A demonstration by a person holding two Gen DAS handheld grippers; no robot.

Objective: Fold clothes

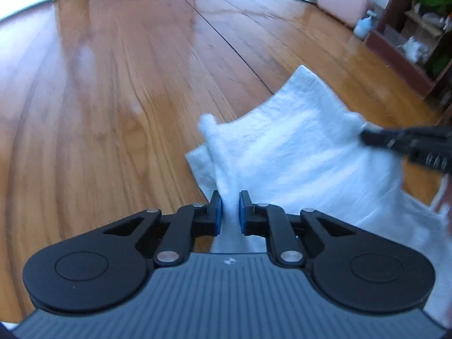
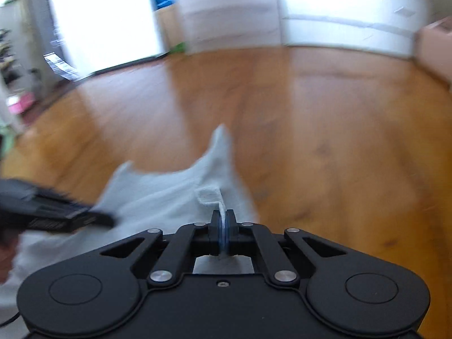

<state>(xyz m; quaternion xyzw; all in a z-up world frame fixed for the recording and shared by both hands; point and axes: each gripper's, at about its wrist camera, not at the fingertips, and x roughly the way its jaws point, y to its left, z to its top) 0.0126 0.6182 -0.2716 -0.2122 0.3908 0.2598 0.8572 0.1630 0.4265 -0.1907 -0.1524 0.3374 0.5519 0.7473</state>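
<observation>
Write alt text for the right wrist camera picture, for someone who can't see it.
The right gripper is shut on a fold of a white garment that lies spread on a wooden floor. The left gripper reaches onto the cloth from the left edge. The picture is motion-blurred, with bright doorways behind.

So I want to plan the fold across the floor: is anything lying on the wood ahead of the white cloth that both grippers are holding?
Nothing visible. The wooden floor ahead of the white cloth is bare; the pink case and shelf stand off by the wall.
</observation>
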